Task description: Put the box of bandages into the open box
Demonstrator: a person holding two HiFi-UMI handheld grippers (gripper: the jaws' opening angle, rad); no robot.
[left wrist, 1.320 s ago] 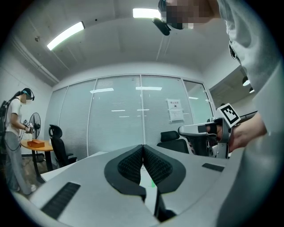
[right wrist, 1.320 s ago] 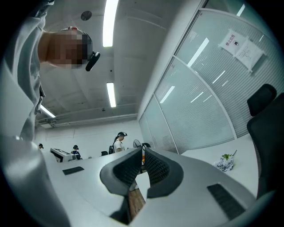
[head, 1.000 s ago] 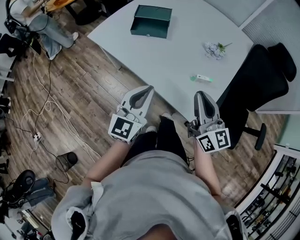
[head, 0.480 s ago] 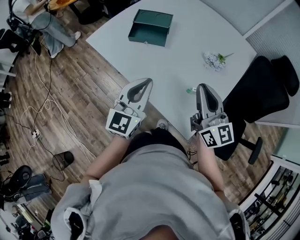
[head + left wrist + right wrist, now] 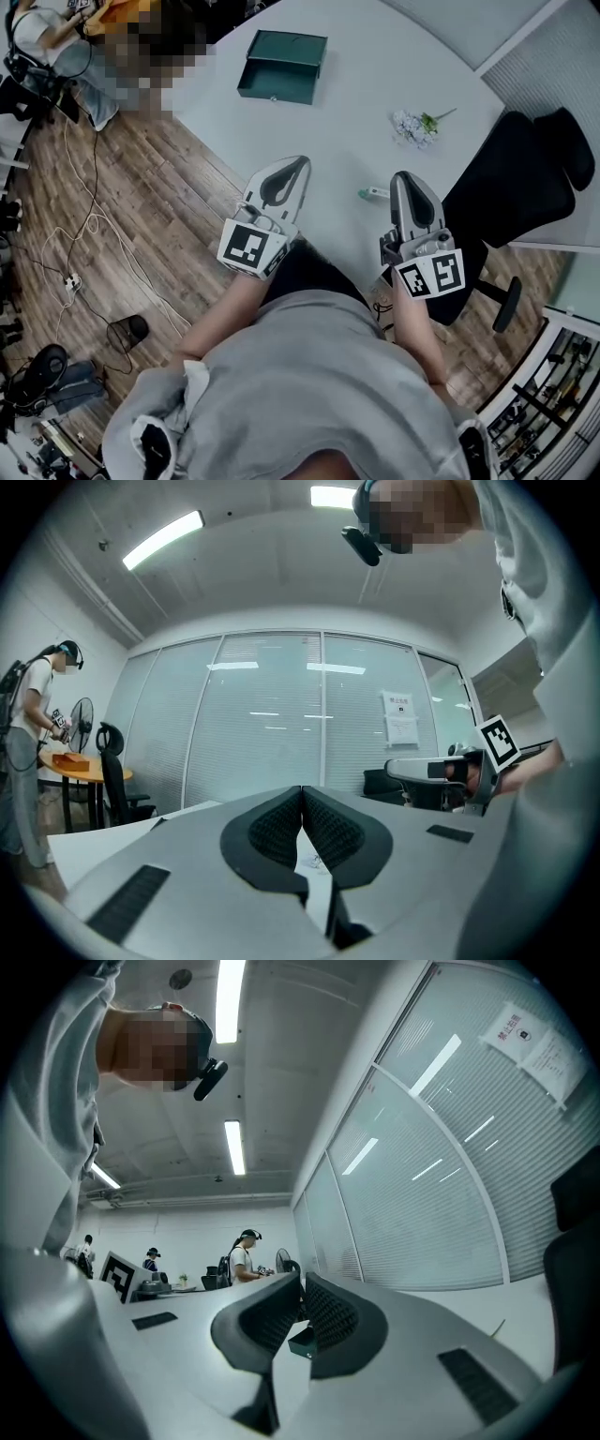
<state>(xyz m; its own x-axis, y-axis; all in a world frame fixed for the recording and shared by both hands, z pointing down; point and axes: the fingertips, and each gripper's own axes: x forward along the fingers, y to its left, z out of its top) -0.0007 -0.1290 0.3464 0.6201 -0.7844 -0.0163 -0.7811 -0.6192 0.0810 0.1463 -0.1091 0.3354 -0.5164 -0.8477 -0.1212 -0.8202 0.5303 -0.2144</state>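
Left tool (image 5: 298,165) and right tool (image 5: 405,178) hover closed, empty, at the tabletop's (image 5: 375,103) near edge, box of bandages (image 5: 372,194) between them.

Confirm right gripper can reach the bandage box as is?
Likely yes: the bandage box lies alone on the table just beside the right gripper, nothing between; shut jaws must open first.

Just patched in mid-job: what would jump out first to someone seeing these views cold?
The left gripper and right gripper fill the head view's middle, held side by side at the white table's near edge, both shut and empty. Beyond them the dark green open box sits at the table's far side, and the small box of bandages lies just left of the right gripper's tip.
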